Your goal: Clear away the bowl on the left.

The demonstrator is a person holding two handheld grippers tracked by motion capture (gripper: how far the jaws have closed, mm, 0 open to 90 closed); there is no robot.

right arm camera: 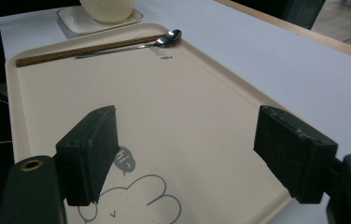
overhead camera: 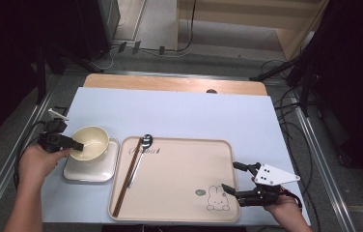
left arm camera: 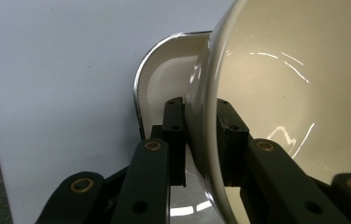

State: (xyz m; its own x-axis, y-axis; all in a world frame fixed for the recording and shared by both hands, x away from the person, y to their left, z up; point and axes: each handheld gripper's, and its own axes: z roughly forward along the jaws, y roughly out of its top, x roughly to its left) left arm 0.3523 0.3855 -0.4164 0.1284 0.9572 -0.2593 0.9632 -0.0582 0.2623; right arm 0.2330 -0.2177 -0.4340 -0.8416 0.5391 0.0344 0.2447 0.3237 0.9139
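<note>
1. The table (overhead camera: pixel 179 116), under a pale blue-white sheet, runs nearly across the high view. Its back half is bare and open, and a strip of wood shows along the far edge.
2. The beige tray (overhead camera: pixel 179 183) lies at the front centre, its near rim close to the table's front edge. Most of its floor is free. A rabbit drawing sits at its near right corner, and the small print by the spoon is too blurred to read.
3. The square plate (overhead camera: pixel 89 173) lies just left of the tray, the two rims almost meeting. In the left gripper view only one rounded corner of it shows behind the bowl.
4. The cream bowl (overhead camera: pixel 91 142) stands on that plate, near the table's left edge. The left gripper view cuts off its right and lower parts.
5. The left gripper (overhead camera: pixel 73 145) has one jaw inside and one outside the bowl's left wall, clamped on the rim.
6. The right gripper (overhead camera: pixel 231 178) hovers over the tray's near right corner, jaws wide apart with nothing between them.
7. The chopsticks (overhead camera: pixel 125 183) lie along the tray's left side.
8. The spoon (overhead camera: pixel 143 145) lies beside them, its handle partly hidden.
</note>
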